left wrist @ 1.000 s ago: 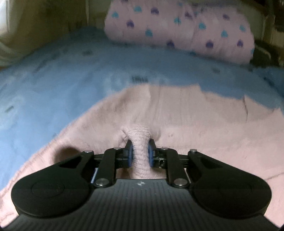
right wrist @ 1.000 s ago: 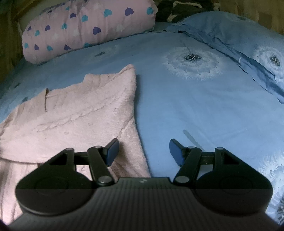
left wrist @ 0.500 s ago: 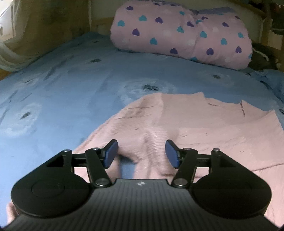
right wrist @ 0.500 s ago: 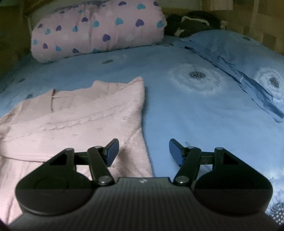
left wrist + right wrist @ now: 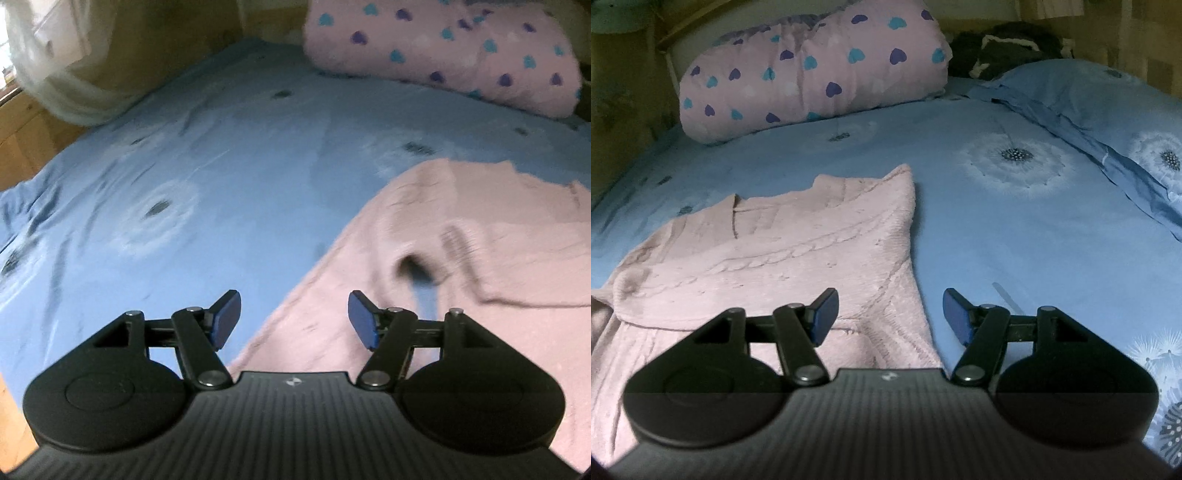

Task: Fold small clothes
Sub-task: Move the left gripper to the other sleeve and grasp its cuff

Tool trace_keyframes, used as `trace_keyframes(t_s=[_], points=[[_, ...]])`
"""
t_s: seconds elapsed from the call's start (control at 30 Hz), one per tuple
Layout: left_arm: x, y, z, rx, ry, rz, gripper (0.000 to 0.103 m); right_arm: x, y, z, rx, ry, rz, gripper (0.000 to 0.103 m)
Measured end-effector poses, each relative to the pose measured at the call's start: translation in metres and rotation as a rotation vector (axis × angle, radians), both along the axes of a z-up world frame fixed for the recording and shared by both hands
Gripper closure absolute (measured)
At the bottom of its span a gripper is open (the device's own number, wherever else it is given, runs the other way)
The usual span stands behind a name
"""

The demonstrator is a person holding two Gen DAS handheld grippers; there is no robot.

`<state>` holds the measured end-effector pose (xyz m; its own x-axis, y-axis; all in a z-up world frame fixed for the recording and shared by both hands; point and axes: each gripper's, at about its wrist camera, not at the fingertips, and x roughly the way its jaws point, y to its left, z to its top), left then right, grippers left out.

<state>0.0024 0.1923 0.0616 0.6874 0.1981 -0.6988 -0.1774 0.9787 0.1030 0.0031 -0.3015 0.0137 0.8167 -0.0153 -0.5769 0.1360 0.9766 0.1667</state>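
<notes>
A small pale pink knitted sweater (image 5: 783,251) lies flat on the blue bedsheet (image 5: 1015,240), its sleeve folded across the body. In the left wrist view the sweater (image 5: 461,266) fills the lower right, blurred. My left gripper (image 5: 293,319) hovers over the sweater's left edge; its jaws are opening and nothing is between them. My right gripper (image 5: 890,315) stands open above the sweater's right edge, with nothing between its blue pads.
A rolled pink quilt with blue and purple hearts (image 5: 812,74) lies at the head of the bed. A blue pillow (image 5: 1108,110) sits at the right, dark clothing (image 5: 1004,44) behind it. A wooden bed frame (image 5: 22,147) and white curtain (image 5: 55,74) border the left.
My left gripper let go of the pinched sweater fold, opened wide, and drew back to the left. The fold now lies flat. My right gripper stayed open and lifted slightly.
</notes>
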Motion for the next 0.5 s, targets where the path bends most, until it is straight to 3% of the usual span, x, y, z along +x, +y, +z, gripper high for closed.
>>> trace_keyframes(t_s=[0.17, 0.5], points=[[-0.008, 0.030, -0.014, -0.013, 0.061, 0.029, 0.027, -0.001, 0.001, -0.001, 0.002, 0.001, 0.007, 0.038], [-0.011, 0.062, -0.044, -0.198, 0.153, 0.050, 0.023, -0.002, 0.007, -0.005, -0.004, 0.018, 0.013, 0.038]])
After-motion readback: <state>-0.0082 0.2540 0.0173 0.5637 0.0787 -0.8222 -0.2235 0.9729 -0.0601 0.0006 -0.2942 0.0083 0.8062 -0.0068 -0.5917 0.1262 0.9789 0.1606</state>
